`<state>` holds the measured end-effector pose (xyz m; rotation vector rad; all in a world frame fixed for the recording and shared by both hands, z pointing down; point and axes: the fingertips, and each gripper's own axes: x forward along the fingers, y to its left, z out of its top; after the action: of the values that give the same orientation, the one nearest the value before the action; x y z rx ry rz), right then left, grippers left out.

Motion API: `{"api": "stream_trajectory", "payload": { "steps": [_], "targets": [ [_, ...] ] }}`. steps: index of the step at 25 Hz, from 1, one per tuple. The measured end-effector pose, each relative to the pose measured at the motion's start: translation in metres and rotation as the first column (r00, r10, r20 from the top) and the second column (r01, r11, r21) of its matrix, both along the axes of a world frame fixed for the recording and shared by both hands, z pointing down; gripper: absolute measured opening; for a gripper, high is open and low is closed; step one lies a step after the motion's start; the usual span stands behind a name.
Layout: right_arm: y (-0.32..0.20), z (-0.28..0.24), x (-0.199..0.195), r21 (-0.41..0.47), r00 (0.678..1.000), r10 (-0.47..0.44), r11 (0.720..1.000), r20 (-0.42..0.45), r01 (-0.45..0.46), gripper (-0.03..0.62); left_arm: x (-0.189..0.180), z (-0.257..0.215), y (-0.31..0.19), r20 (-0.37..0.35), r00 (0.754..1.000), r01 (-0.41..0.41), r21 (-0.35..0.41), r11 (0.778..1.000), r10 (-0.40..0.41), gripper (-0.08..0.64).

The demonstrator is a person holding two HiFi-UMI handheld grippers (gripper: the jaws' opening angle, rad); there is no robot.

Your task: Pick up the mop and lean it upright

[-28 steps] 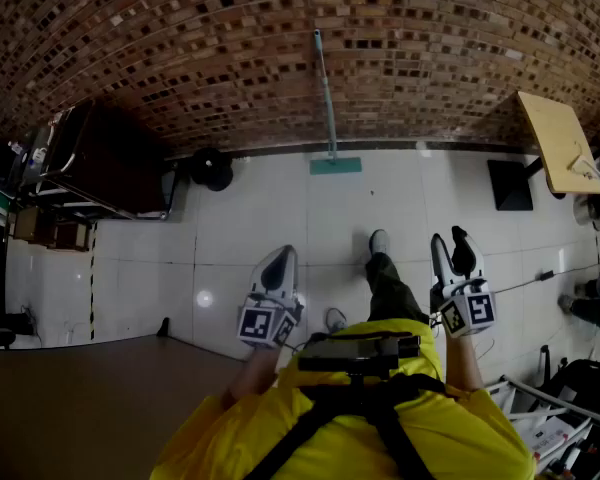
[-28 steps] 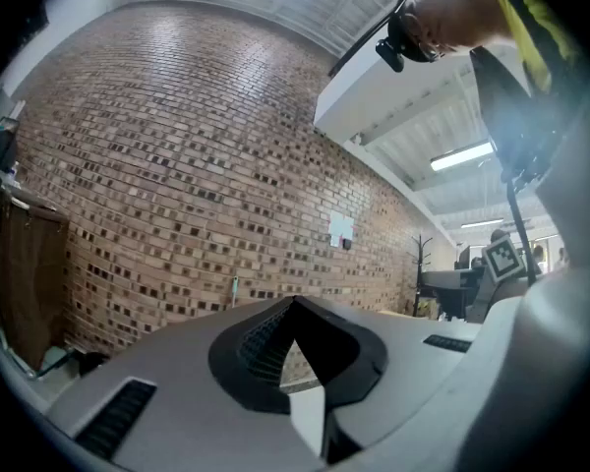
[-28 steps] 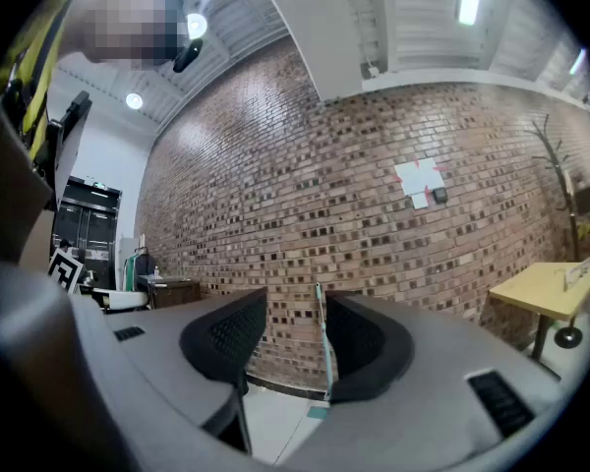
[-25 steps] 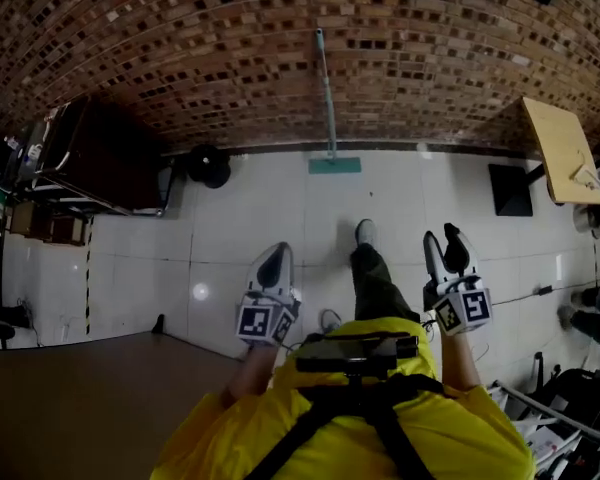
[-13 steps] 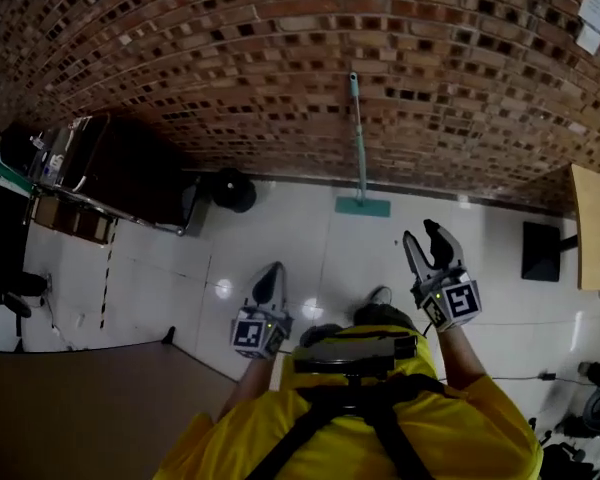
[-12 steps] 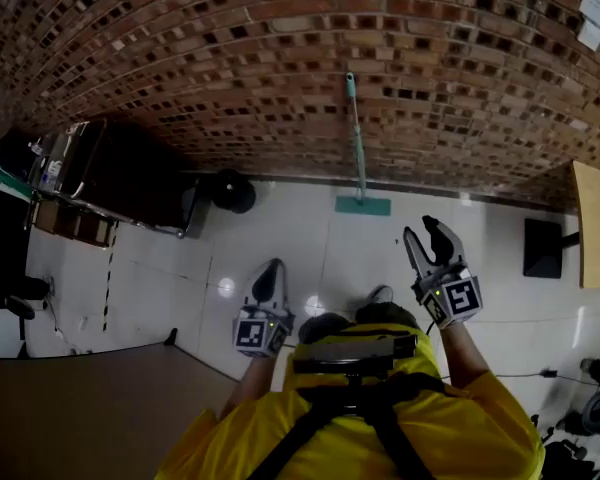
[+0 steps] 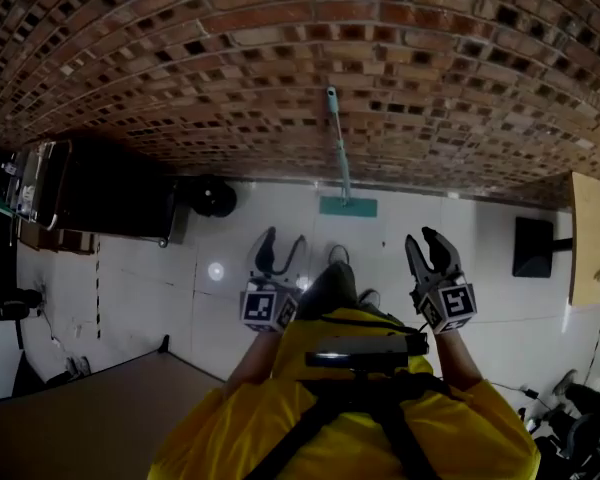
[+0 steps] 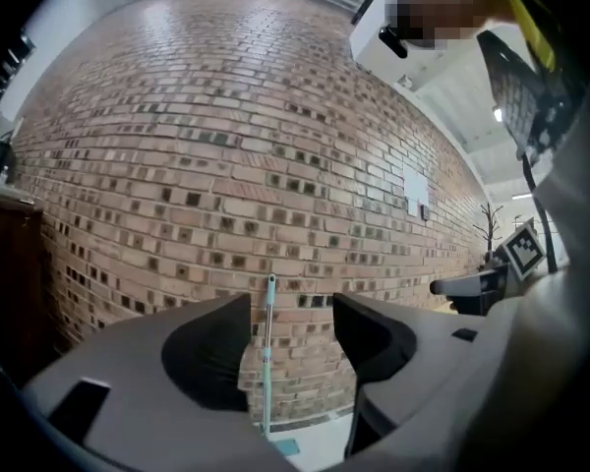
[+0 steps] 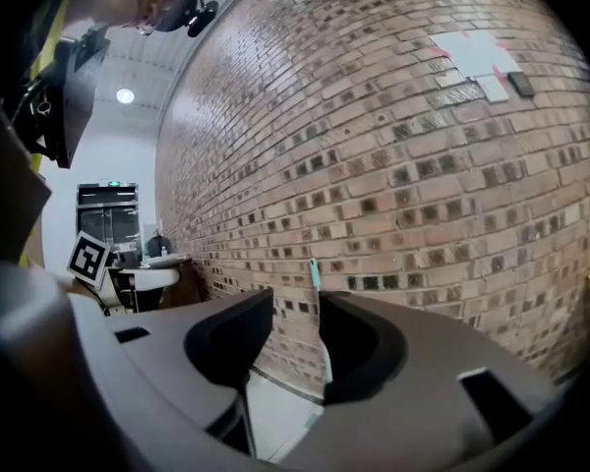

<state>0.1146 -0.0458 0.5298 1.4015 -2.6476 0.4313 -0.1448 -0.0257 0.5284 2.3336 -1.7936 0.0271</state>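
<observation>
Tongs first: both are empty. My left tongs are held low in front of my waist, their jaws coming apart, and nothing is between them but air. In the left gripper view I only look through the gap at the far wall. My right tongs sit a little higher on the other side, and their jaws are drawing in from wide. They are closing on nothing, and a clear gap shows between them in the right gripper view.

The mop is well apart from both tongs. It stands against the brick wall, with its flat green head on the white floor at the wall's foot. Its pale green handle runs up so that its top end rests on the bricks. I reckon that is why it stays up with no grip on it: the head is planted flat and the slight lean puts the weight onto the wall. Both gripper views show it through the jaws as a thin upright pole, far off and touched by neither.

A dark cabinet stands at the wall to the left, clear of the mop. From how things lie, I judge the leaning is already done, so my tongs have no reason to hold anything.
</observation>
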Motion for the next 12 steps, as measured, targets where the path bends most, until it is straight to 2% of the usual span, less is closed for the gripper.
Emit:
{"api": "stream_trajectory", "payload": {
  "steps": [2, 4, 8, 12],
  "targets": [
    [-0.031, 0.001, 0.012, -0.013, 0.997, 0.072, 0.997, -0.007, -0.073, 0.153, 0.007, 0.021, -0.045, 0.014, 0.999, -0.039, -0.028, 0.999, 0.040, 0.291],
    [-0.060, 0.001, 0.020, -0.028, 0.991, 0.137, 0.990, -0.007, -0.137, 0.153, 0.010, 0.043, -0.100, -0.003, 0.998, -0.068, -0.073, 0.995, 0.068, 0.296],
    [-0.103, -0.006, 0.009, -0.018, 0.984, 0.179, 0.984, -0.027, -0.179, 0.153, 0.014, 0.079, -0.216, 0.006, 0.996, -0.094, -0.093, 0.991, 0.095, 0.296],
    [-0.123, -0.003, 0.006, -0.044, 0.972, 0.235, 0.971, -0.028, -0.236, 0.153, 0.033, 0.096, -0.311, 0.000, 0.995, -0.100, -0.085, 0.991, 0.100, 0.279]
  ]
}}
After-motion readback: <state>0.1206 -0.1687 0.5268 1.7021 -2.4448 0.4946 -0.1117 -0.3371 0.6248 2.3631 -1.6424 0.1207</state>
